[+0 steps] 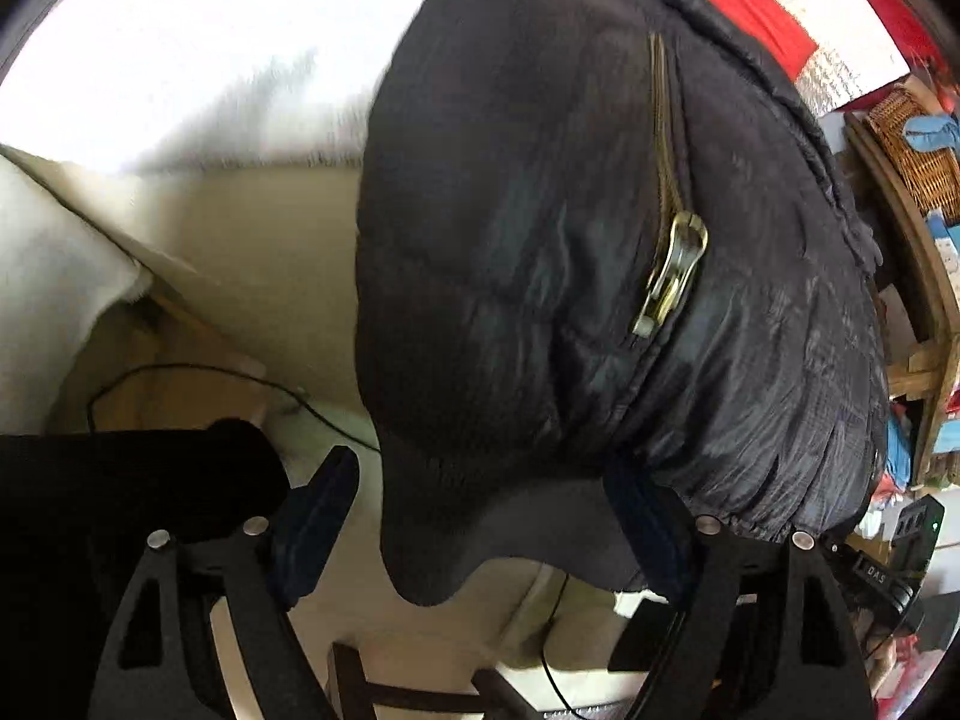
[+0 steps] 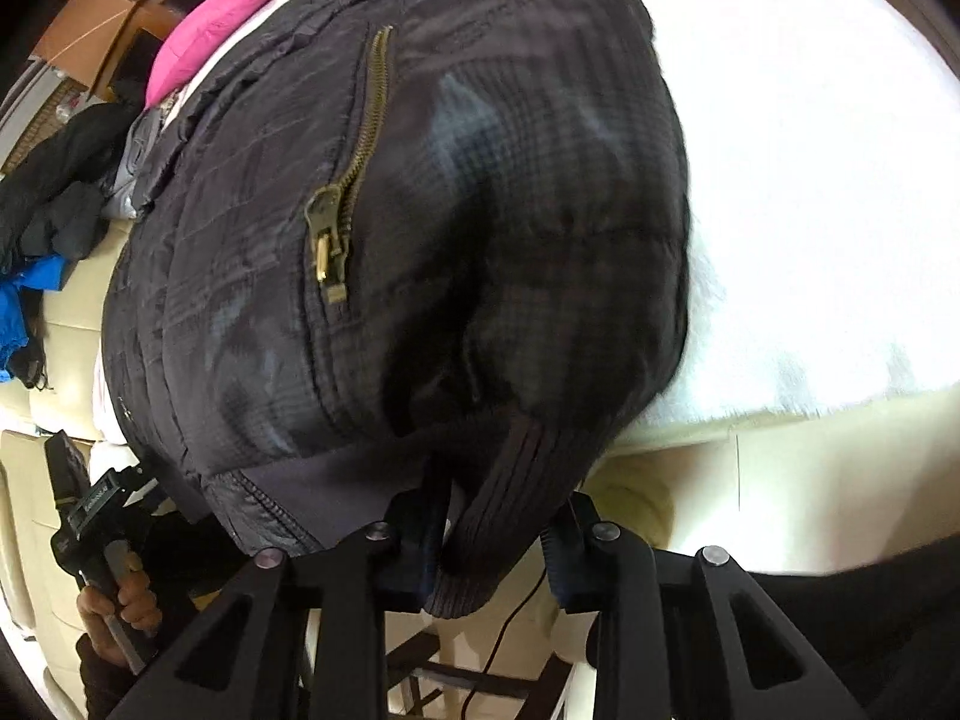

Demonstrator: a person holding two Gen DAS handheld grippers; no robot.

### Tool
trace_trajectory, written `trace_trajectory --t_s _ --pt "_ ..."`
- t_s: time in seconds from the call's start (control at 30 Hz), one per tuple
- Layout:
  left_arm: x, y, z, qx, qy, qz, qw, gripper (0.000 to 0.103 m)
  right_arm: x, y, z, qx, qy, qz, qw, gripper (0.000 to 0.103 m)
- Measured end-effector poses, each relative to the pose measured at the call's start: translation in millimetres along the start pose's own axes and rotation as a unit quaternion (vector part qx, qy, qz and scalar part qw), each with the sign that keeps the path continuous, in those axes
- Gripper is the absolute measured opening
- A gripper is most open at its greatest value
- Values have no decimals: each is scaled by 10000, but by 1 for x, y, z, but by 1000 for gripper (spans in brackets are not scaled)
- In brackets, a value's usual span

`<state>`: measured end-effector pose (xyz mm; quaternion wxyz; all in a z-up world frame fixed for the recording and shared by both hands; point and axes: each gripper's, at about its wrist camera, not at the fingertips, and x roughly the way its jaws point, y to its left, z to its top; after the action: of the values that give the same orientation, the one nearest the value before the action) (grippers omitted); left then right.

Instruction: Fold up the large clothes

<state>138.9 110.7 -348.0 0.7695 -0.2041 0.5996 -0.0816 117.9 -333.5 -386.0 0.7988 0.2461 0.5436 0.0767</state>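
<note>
A: Large items, count?

B: One white cover point(image 1: 180, 60). One dark quilted jacket point(image 1: 540, 210) on it, hem hanging over the near edge; one brass pocket zip point(image 1: 669, 264) per view.

A: My tongs?

B: Two. Left tongs point(image 1: 486, 510) spread, hem between the jaws, unpinched. Right tongs point(image 2: 498, 546) pinching the ribbed cuff point(image 2: 480, 540).

A: Surroundings?

B: One pink cushion point(image 2: 240, 12), one wicker basket point(image 1: 918, 150), one clothes heap point(image 2: 54, 192). The jacket hides most of the rest.
</note>
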Motion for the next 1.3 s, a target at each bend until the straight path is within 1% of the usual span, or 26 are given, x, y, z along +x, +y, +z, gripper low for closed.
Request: trace_trajectory --t_s 0.03,0.07,0.1,0.13,0.17,0.23,0.3,0.43,0.5,0.6,0.7,0.73,0.8,0.87,0.9,0.93,0.97,1.0,1.03,1.07,1.13,1.17,1.2,1.23,1.27,1.3 --pt "1 -2 -1 120 36 -38 9999 48 0 1 1 -34 8 -4 10000 29" --pt "0 -6 -2 251 68 -38 9997 32 -2 4 0 -113 -8 -28 9999 23" --pt "-3 -10 -2 335 42 -47 9994 11 -2 5 -2 -185 -36 -41 9998 19" --pt "-10 -13 -4 433 -39 -79 9990 9 -8 9 -4 -293 -76 -86 9995 15" --pt "-18 -16 -4 511 -110 -115 9986 8 -18 14 -5 -415 -154 -92 9990 12" --pt "-34 -20 -2 551 -169 -251 9980 8 -38 20 -3 -529 -312 53 9981 11" --pt "-59 -29 5 614 -275 -566 9961 8 -57 28 -1 -697 -429 168 9965 11" --pt "-120 -58 30 1040 -718 -1044 9865 8 -99 50 15 -1079 -768 479 9900 10" --pt "-146 -76 44 1206 -902 -1139 9820 8 -122 64 32 -1236 -1038 710 9843 10" --pt "-175 -101 82 1319 -1090 -1414 9750 8 -148 85 60 -1451 -1415 848 9756 10" --pt "-185 -123 137 1336 -1256 -1550 9708 8 -162 104 91 -1478 -1733 867 9699 10" --pt "-188 -123 156 1314 -1290 -1590 9700 8 -169 108 112 -1460 -1884 823 9677 10" --pt "-186 -136 200 1251 -1390 -1622 9689 8 -176 110 146 -1384 -2105 781 9646 10" --pt "-176 -151 254 1148 -1409 -1646 9695 8 -181 114 195 -1241 -2287 723 9628 10" --pt "-169 -156 276 1106 -1425 -1629 9700 8 -184 115 212 -1173 -2354 688 9623 10" --pt "-165 -161 302 1040 -1472 -1574 9710 8 -182 115 243 -1062 -2466 650 9611 10" --pt "-154 -167 332 954 -1524 -1530 9717 8 -181 117 265 -981 -2548 651 9598 10" --pt "-148 -169 349 920 -1541 -1532 9718 8 -178 116 289 -880 -2624 668 9586 10" --pt "-130 -175 377 863 -1551 -1534 9721 8 -170 115 319 -745 -2701 666 9576 10" --pt "-108 -180 399 760 -1532 -1512 9736 9 -164 115 340 -654 -2762 622 9569 10" --pt "-70 -175 426 612 -1437 -1310 9790 9 -130 110 388 -407 -2800 611 9572 10" --pt "-37 -174 439 506 -1341 -1074 9838 9 -107 106 408 -246 -2720 614 9600 10" --pt "-18 -168 444 467 -1249 -933 9867 9 -81 103 422 -131 -2650 526 9627 10" --pt "16 -162 451 441 -1054 -660 9913 9 -54 98 434 -18 -2554 411 9660 10" --pt "40 -154 453 364 -875 -476 9944 9 -33 93 445 83 -2435 364 9692 10" --pt "55 -150 455 262 -794 -450 9955 11 -11 85 454 199 -2297 341 9725 10"
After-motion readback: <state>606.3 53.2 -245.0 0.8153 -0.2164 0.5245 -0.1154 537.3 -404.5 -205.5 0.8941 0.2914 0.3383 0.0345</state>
